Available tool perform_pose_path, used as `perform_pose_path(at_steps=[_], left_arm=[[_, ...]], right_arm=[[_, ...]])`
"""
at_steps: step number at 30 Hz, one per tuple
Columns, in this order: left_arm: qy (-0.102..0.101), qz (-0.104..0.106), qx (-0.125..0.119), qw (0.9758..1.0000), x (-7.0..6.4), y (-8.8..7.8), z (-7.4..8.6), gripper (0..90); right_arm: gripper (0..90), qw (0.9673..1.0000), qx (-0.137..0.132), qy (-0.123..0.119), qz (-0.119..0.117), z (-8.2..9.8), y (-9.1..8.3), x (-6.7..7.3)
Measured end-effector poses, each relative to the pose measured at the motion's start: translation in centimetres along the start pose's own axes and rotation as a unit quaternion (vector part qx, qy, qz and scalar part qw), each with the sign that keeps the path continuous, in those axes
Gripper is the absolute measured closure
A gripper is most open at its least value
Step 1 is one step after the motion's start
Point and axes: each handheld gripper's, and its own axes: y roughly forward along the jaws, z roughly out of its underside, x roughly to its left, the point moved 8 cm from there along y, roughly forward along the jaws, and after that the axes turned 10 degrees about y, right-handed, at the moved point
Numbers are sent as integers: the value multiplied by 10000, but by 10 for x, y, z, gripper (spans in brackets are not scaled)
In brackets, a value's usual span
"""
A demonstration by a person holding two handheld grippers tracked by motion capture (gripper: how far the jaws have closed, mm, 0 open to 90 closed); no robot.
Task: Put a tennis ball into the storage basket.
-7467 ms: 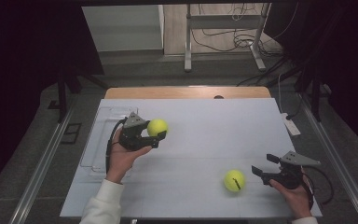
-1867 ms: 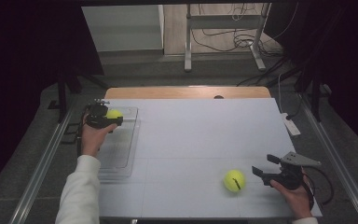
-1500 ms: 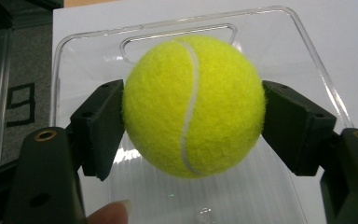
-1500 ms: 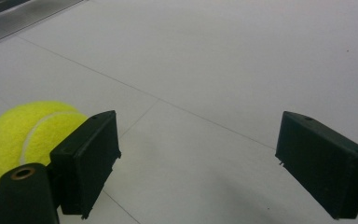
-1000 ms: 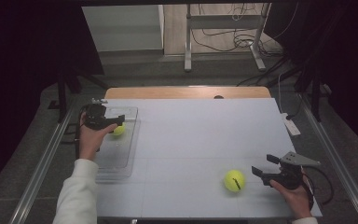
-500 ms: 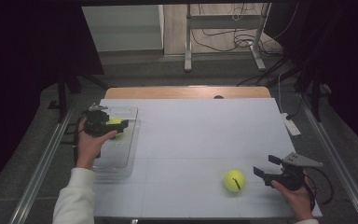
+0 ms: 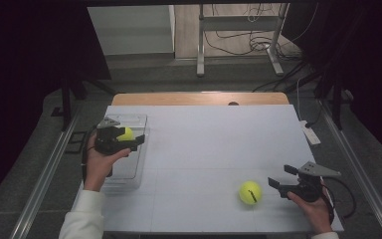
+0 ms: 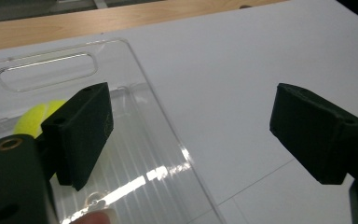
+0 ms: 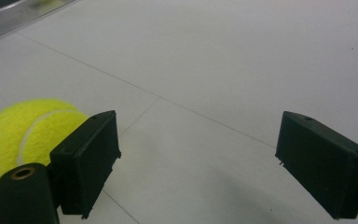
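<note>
One yellow tennis ball (image 7: 125, 133) (image 8: 31, 120) lies inside the clear plastic tray (image 7: 128, 174) (image 8: 168, 121) at the table's left. My left gripper (image 7: 135, 141) (image 8: 196, 126) hovers over the tray, open, with nothing between its jaws; the ball sits just past its left jaw. A second tennis ball (image 7: 250, 192) (image 9: 23, 135) rests on the white table near the front right. My right gripper (image 7: 280, 177) (image 9: 205, 149) is just to the right of it, low over the table and open. That ball lies outside its left jaw, not between the two.
The white tabletop (image 7: 214, 144) has a wooden strip (image 7: 199, 98) along its far edge. A small white device (image 7: 311, 134) lies at the right edge. Metal rails run along both sides of the table, and a stand (image 7: 238, 45) with cables is beyond it.
The left gripper carried its ball from mid-table to the tray and let it go. Over the last second it drew back a little toward the person. The right gripper and its ball stayed put.
</note>
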Motion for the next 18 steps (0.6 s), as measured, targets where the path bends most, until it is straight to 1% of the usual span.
perform_pose_path(at_steps=[2, 10, 12, 14, 17, 18], left_arm=[[16, 33, -32, 10000, -3, -1, -1, 144], [110, 324, -246, 9991, -29, -4, -6, 146], [184, 365, -214, 9989, -33, -2, -7, 146], [165, 467, -246, 9985, -38, -2, -7, 147], [212, 493, -194, 9984, -41, 1, -4, 146], [187, 507, -192, 9984, -41, 1, -4, 146]], right_arm=[[134, 10000, -15, 2, -13, 0, -1, 0], [134, 10000, -23, 10, 35, 1, -4, -1], [134, 10000, -24, 10, 42, 1, -4, -1], [134, 10000, -21, 0, 30, 1, -4, 0], [134, 10000, -16, 0, 27, 1, -3, 0], [134, 10000, -14, -5, 28, 1, -3, 0]])
